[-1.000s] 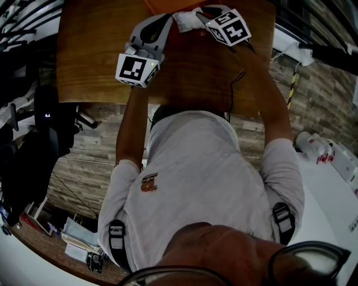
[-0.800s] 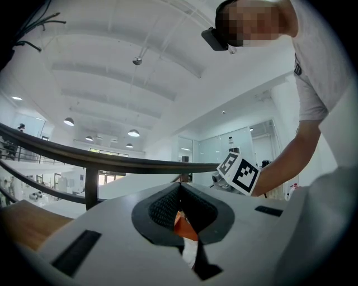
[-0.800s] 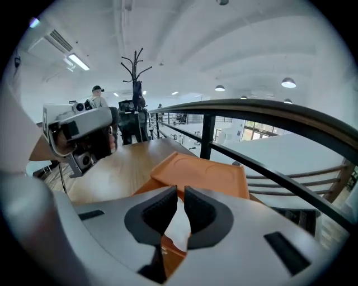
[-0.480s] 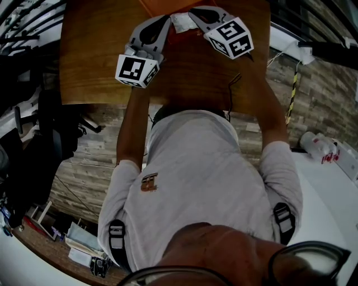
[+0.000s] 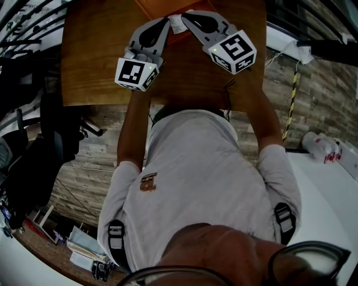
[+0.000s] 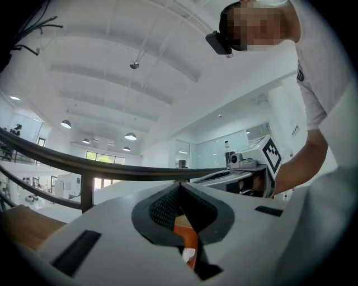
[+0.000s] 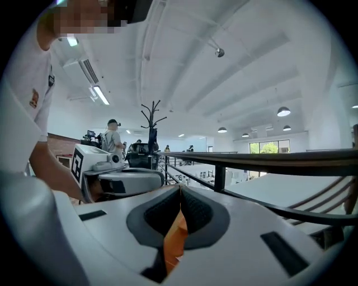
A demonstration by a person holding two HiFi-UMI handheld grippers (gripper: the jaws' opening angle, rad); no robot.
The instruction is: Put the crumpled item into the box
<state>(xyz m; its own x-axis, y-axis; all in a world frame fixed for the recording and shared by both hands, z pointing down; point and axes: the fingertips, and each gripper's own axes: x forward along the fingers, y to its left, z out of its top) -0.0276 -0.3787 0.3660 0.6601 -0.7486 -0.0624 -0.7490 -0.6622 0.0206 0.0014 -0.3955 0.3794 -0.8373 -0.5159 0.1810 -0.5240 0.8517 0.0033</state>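
Showing wood counter (image 5: pixel 95 56) over plank floor (image 5: pixel 84 179); running dark railing (image 7: pixel 268 162) across; glowing ceiling lamps (image 6: pixel 130 136); letting daylight through windows (image 7: pixel 263 147).

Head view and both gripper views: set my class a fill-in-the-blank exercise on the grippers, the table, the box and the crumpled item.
1. The left gripper and right gripper are held over a ___ table.
2. The box at the picture's top edge is ___ in colour.
3. The crumpled item by both gripper tips is ___ in colour.
4. In its own view, each gripper's jaws stand ___.

Missing words: wooden; orange; white; together.
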